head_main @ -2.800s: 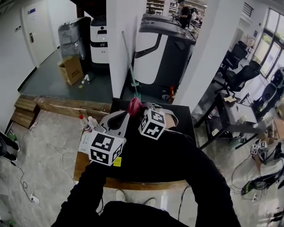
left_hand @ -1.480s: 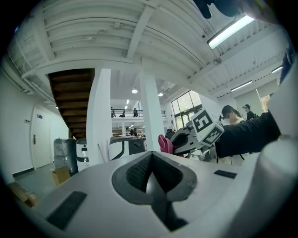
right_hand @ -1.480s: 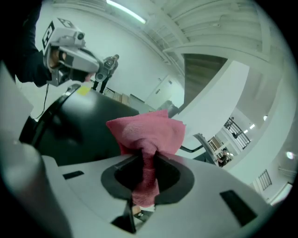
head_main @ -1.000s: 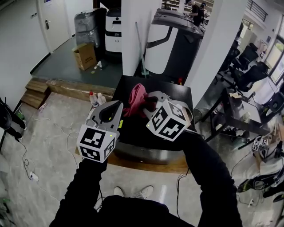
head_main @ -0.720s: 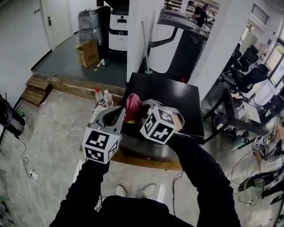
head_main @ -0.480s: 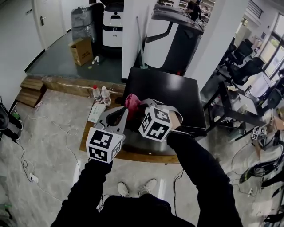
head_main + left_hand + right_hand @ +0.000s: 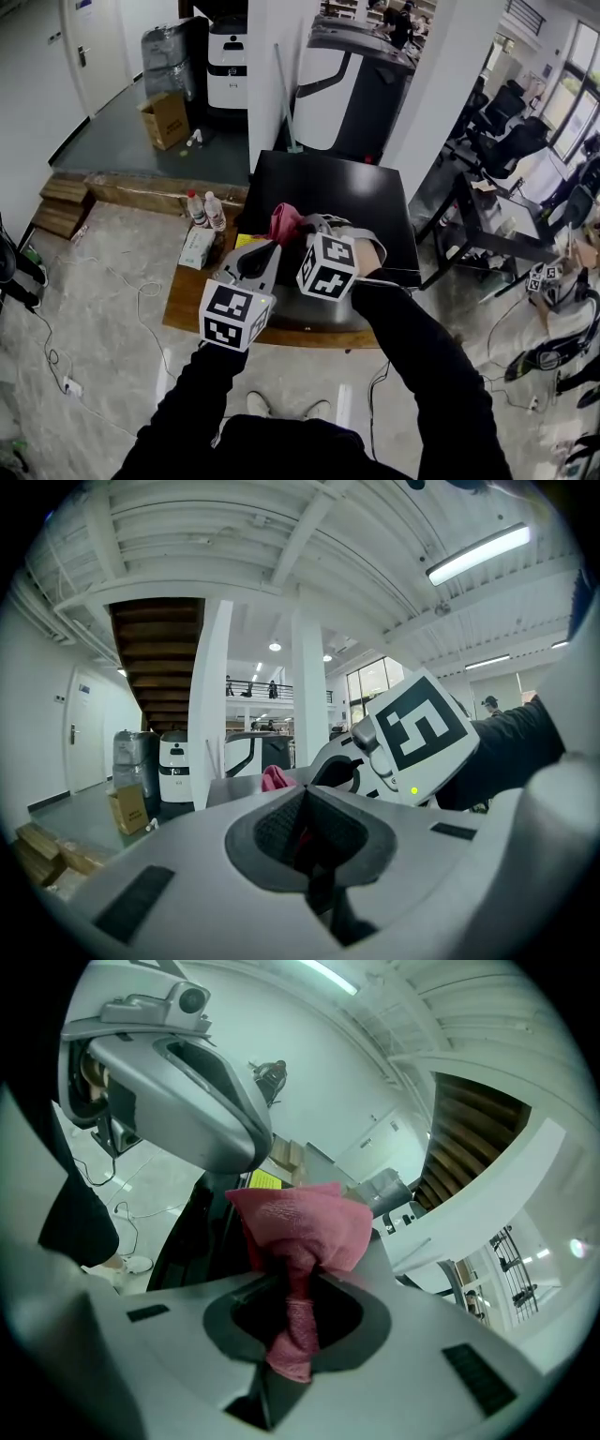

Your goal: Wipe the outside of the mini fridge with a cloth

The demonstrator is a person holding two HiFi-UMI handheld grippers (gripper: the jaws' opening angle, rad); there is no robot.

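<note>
The black mini fridge [image 7: 356,202] stands below me on a wooden platform. My right gripper [image 7: 300,228] is shut on a pink cloth [image 7: 283,223] over the near-left part of the fridge top. The right gripper view shows the pink cloth [image 7: 298,1227] bunched and clamped between the jaws, with the dark fridge [image 7: 183,1237] beneath. My left gripper [image 7: 264,253] hovers just left of the cloth, over the fridge's left front corner, its jaws shut with nothing in them. In the left gripper view the cloth [image 7: 276,778] and the right gripper's marker cube [image 7: 417,735] lie ahead.
Two bottles [image 7: 204,210] and a white box [image 7: 197,247] sit on the wooden platform [image 7: 187,298] left of the fridge. Behind are a white pillar [image 7: 272,66], a large black-and-white machine [image 7: 352,89] and a cardboard box [image 7: 165,118]. Desks and chairs [image 7: 497,141] stand at right. Cables cross the floor.
Both grippers and the cloth have come from the far edge of the fridge top toward its near-left part. The right gripper has kept hold of the cloth.
</note>
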